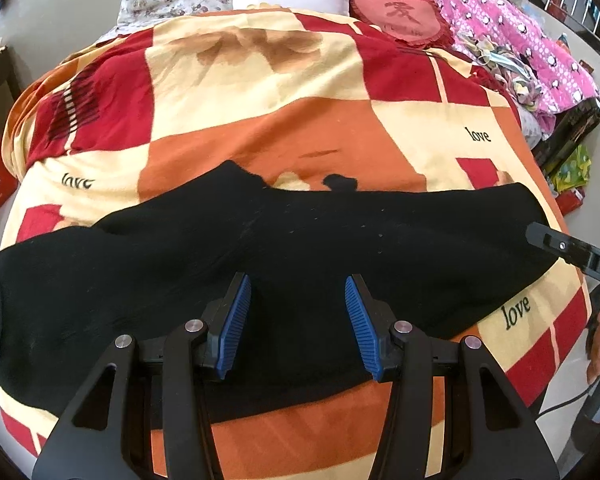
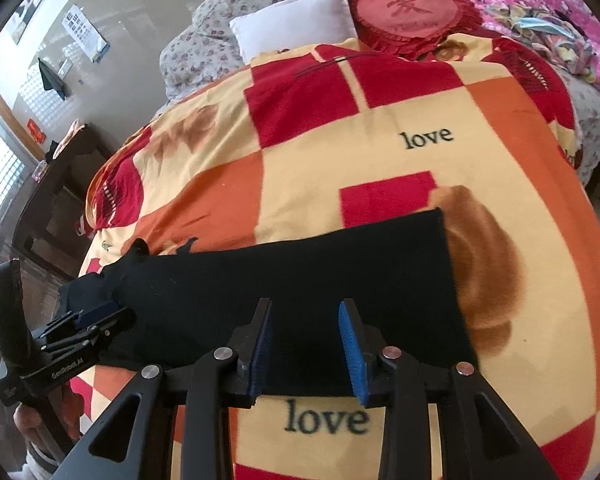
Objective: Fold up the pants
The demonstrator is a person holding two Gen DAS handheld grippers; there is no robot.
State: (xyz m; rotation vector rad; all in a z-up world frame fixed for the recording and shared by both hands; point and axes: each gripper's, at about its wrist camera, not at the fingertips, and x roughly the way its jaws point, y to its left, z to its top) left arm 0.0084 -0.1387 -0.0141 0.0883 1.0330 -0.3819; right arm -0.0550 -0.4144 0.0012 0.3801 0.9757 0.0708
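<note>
Pants [image 1: 284, 248], black and limp, lie stretched in a long band across the near part of my checked blanket [image 1: 300, 132], running from far left to right, one squared end near the brown teddy print in my right view. My left gripper [image 1: 298, 320] hangs over the middle of the band with its blue pads spread wide, gripping nothing. My right gripper [image 2: 306, 344] hovers over the near edge by that squared end, likewise parted and empty. I judge the cloth soft, light and floppy: it will sag and drag along the fuzzy blanket rather than hold shape, so a pinch needs both layers. I think the best holds are the near hem corner on the right and the matching edge further left, to lift evenly.
</note>
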